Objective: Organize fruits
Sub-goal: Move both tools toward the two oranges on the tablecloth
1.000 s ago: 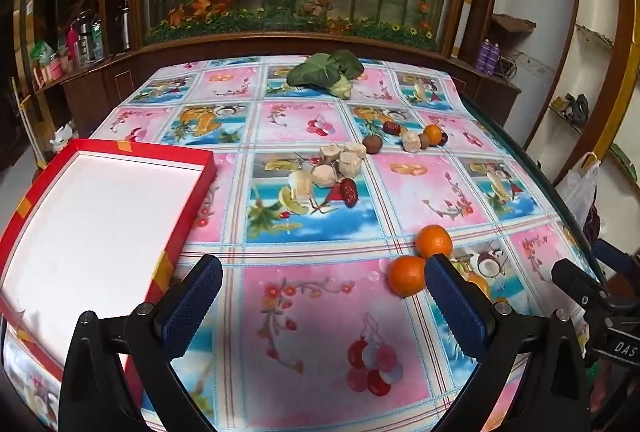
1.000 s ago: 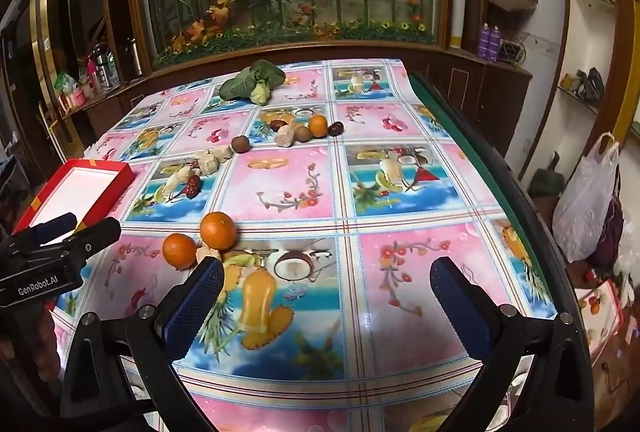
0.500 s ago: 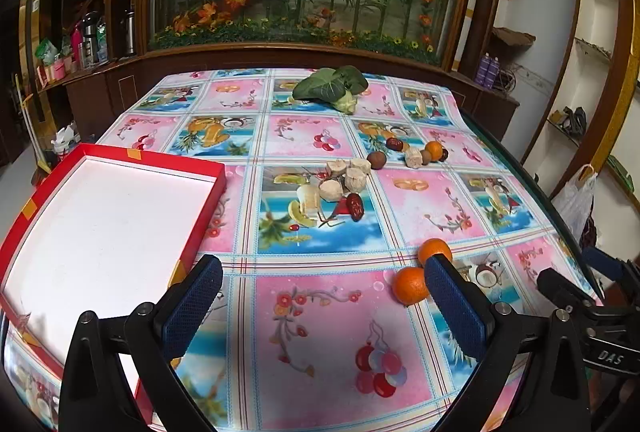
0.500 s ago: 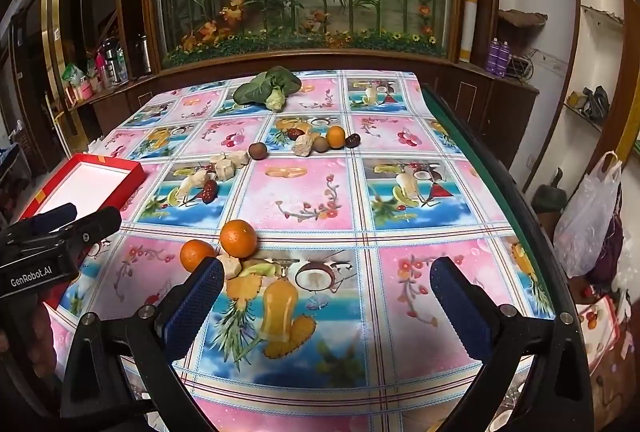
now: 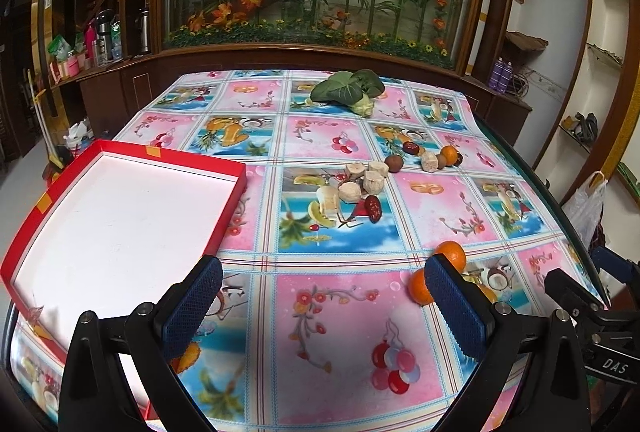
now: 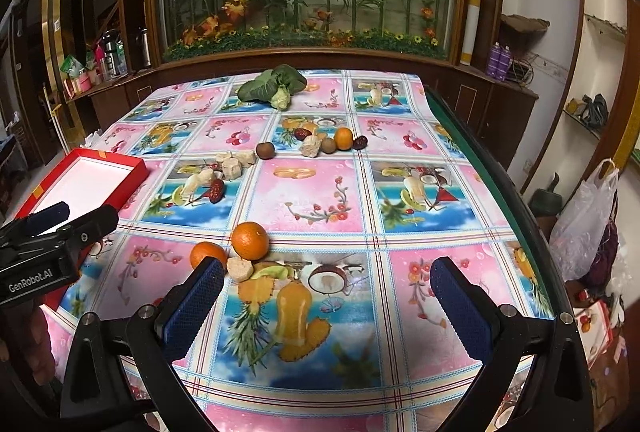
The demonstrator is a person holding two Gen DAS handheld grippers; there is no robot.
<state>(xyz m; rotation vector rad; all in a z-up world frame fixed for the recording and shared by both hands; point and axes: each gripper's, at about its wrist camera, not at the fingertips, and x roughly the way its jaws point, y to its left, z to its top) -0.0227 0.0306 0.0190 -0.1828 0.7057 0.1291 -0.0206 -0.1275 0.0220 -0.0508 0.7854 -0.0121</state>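
Observation:
A red tray [image 5: 224,209] with a white bottom lies empty at the table's left; it also shows in the right wrist view [image 6: 132,173]. Two oranges [image 6: 250,240] [image 6: 206,254] sit near the front, beside a pale fruit chunk [image 6: 239,268]; one orange shows in the left wrist view [image 5: 452,254]. Pale chunks and a red date [image 5: 374,207] lie mid-table. A small orange [image 6: 343,138], brown fruits and dates lie further back. My left gripper [image 5: 324,308] is open and empty above the front of the table. My right gripper [image 6: 326,306] is open and empty, right of the oranges.
A leafy green vegetable [image 5: 348,91] lies at the table's far end. A wooden cabinet with a glass plant display stands behind. The table's right edge [image 6: 500,183] drops to the floor, where a plastic bag [image 6: 584,216] sits.
Both grippers have drawn back and up from the table, so the fruits look farther away. Both stay open. No fruit has moved.

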